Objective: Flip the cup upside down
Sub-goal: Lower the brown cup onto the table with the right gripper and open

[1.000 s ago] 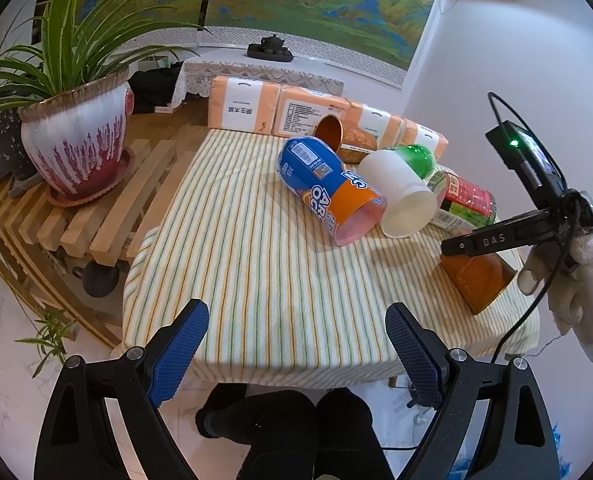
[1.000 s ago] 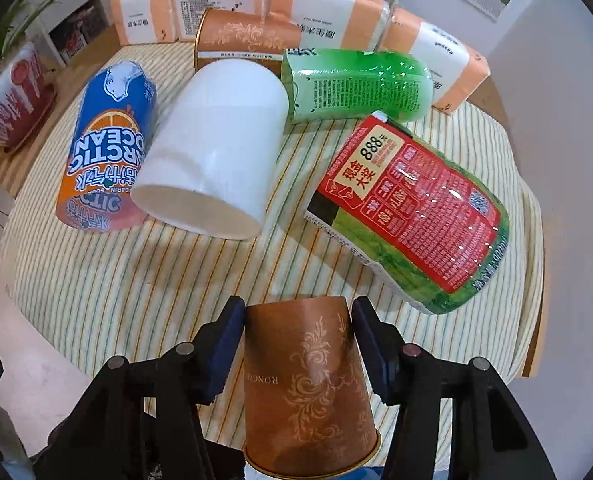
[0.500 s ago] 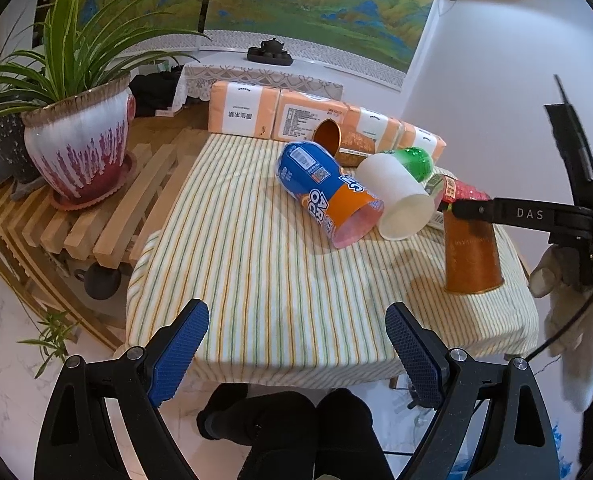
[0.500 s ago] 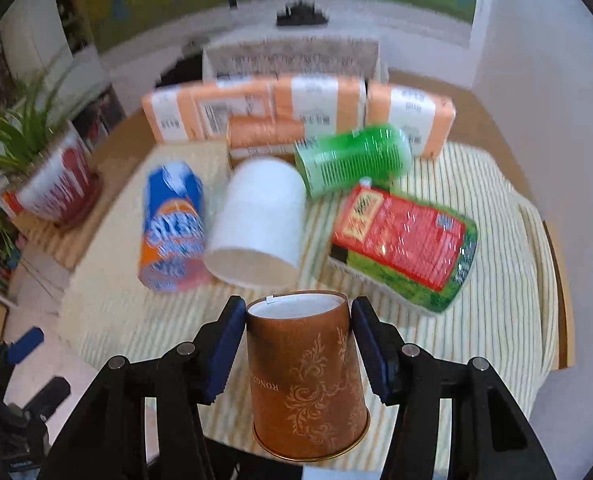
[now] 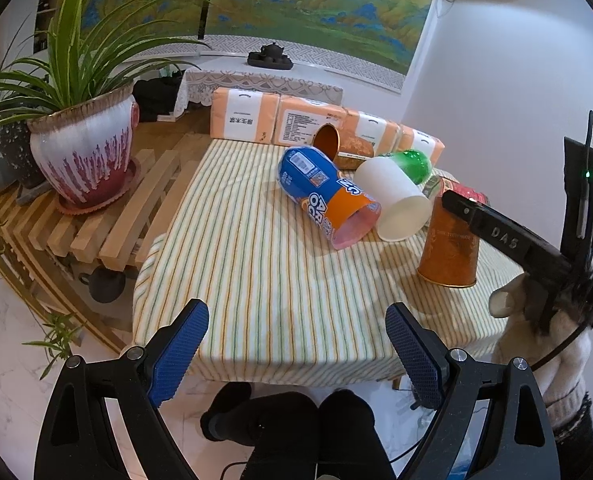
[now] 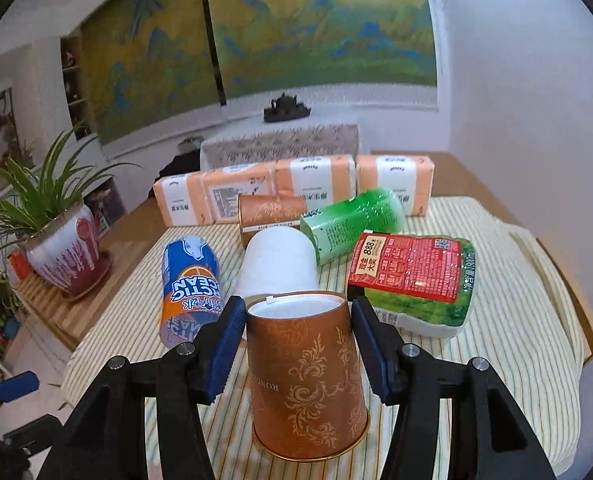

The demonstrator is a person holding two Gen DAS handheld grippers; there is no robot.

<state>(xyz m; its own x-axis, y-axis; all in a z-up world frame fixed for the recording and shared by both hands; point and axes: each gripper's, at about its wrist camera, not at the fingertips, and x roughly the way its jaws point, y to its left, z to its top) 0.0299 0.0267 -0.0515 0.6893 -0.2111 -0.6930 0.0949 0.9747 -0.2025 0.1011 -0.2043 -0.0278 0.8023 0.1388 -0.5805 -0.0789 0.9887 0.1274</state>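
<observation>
A brown paper cup with a gold scroll pattern (image 6: 308, 380) stands upside down on the striped tablecloth, rim down, white base up. My right gripper (image 6: 296, 344) has a blue pad on each side of it, and a small gap shows at each pad, so the jaws stand open around the cup. In the left wrist view the same cup (image 5: 450, 248) stands near the table's right edge with the right gripper's finger (image 5: 496, 232) across it. My left gripper (image 5: 292, 360) is open and empty, held off the table's front edge.
Lying on the cloth behind the cup: a blue and orange cup (image 6: 190, 280), a white cup (image 6: 276, 260), a green cup (image 6: 356, 220), a red and green cup (image 6: 412, 280), another brown cup (image 6: 268, 212). Tissue packs (image 6: 256, 192) line the back. A potted plant (image 5: 84, 152) stands left.
The right gripper turned the brown cup from tilted to upside down and set it rim down on the cloth. Its pads have come slightly off the cup. The left gripper stayed still.
</observation>
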